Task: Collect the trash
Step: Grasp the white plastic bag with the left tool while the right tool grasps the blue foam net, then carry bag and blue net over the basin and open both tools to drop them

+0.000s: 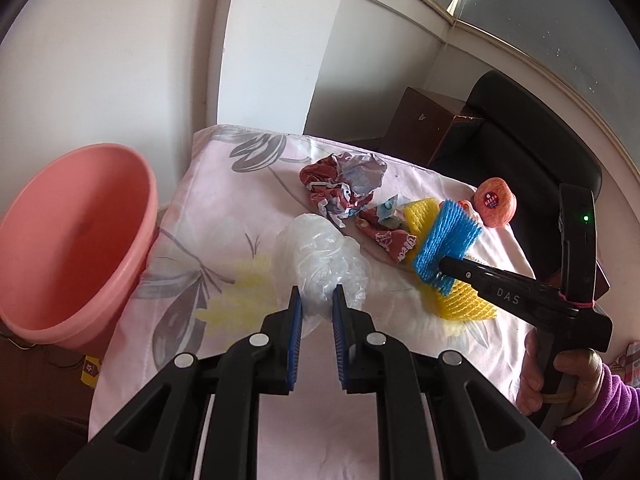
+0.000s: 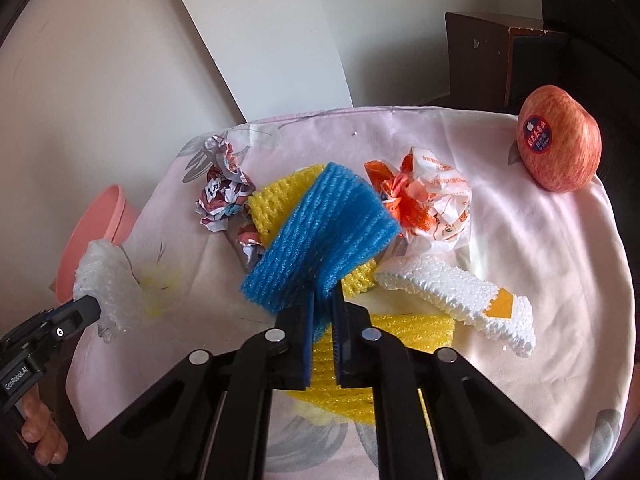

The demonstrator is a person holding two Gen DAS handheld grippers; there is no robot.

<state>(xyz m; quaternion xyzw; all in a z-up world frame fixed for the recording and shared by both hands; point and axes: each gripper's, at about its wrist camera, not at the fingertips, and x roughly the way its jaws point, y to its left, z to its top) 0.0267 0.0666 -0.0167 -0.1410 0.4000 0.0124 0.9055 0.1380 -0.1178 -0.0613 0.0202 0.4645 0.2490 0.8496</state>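
My left gripper (image 1: 316, 300) is shut on a clear bubble-wrap wad (image 1: 320, 256), held above the pink floral cloth (image 1: 224, 208); it also shows in the right wrist view (image 2: 106, 280). My right gripper (image 2: 324, 292) is shut on a blue foam net (image 2: 320, 232), also seen in the left wrist view (image 1: 446, 240). Yellow foam nets (image 2: 400, 328) lie under it. A crumpled red wrapper (image 1: 344, 184), an orange-white wrapper (image 2: 432, 204) and a white foam net (image 2: 452, 296) lie on the cloth. A pink basin (image 1: 76, 248) stands at the left edge.
An apple (image 2: 560, 144) with a sticker sits at the cloth's far right corner. A black chair (image 1: 532, 140) and a brown box (image 1: 424, 124) stand behind the table. White walls rise at the back.
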